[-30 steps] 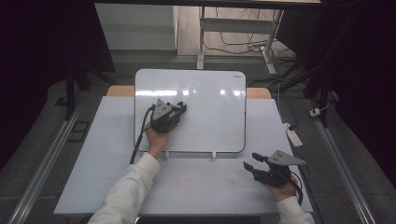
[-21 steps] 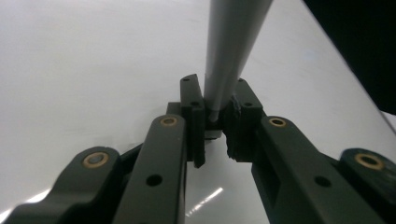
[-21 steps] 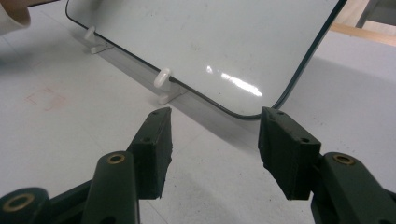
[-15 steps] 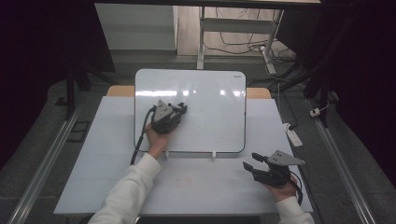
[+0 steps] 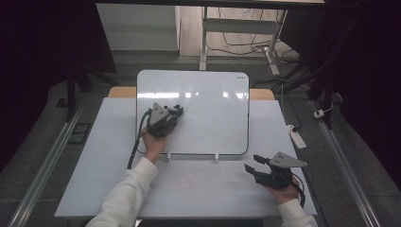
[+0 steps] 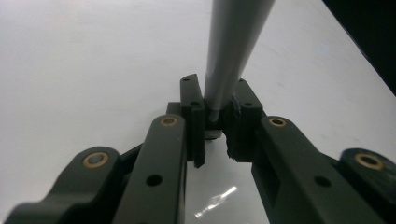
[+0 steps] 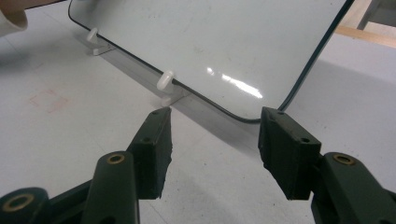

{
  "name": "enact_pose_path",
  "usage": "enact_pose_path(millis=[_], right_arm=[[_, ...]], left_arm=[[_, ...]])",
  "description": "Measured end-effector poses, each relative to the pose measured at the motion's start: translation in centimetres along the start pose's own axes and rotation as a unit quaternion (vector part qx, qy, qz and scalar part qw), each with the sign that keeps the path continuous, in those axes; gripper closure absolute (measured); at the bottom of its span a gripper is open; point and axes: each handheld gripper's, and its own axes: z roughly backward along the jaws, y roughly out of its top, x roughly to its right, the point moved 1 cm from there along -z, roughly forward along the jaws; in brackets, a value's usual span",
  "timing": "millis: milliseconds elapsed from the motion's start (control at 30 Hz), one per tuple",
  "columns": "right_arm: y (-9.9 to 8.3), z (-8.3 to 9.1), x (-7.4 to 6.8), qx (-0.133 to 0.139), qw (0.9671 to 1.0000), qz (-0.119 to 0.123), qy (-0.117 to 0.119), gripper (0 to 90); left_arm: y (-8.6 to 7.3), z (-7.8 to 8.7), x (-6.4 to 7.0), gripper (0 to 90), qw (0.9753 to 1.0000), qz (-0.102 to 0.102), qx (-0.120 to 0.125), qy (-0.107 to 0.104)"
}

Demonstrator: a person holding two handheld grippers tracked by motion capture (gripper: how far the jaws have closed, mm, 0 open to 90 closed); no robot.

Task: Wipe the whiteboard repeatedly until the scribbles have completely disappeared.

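Note:
A white glossy whiteboard [image 5: 208,109] stands tilted on the table [image 5: 108,156], held by small white clips [image 5: 216,156]. My left gripper [image 5: 177,111] rests against the board's left half. In the left gripper view it [image 6: 214,100] is shut on a grey pen-like stick [image 6: 233,42] that runs up along the board [image 6: 84,60]. My right gripper [image 5: 250,163] hovers open over the table's front right. In the right gripper view its jaws [image 7: 215,130] point at the board's lower corner [image 7: 210,37] with nothing between them.
A faint red square mark [image 5: 185,185] lies on the table in front of the board. A white power strip [image 5: 298,137] sits past the table's right edge. A sleeve and hand [image 5: 142,170] reach in from the bottom left.

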Motion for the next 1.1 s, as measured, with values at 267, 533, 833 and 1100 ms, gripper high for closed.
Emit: enact_pose_path(millis=[267, 533, 833, 1100], right_arm=[[0.0, 0.1, 0.1, 0.002, 1.0, -0.001, 0.0, 44.3], [0.1, 0.1, -0.1, 0.003, 1.0, 0.001, -0.001, 44.2], [0.0, 0.2, 0.1, 0.006, 1.0, -0.003, -0.001, 44.2], [0.9, 0.2, -0.8, 0.028, 0.9995, 0.012, -0.007, 44.2]], left_arm=[[-0.4, 2.8, -4.6, 77.9, 0.9978, 0.053, 0.01, 0.039], [0.9, -0.6, -0.8, 77.9, 0.9995, 0.032, 0.005, 0.004], [0.8, 0.4, -0.8, 77.9, 0.9991, 0.036, -0.017, -0.014], [-0.8, 3.9, -0.1, 77.8, 0.9893, 0.049, -0.09, -0.103]])
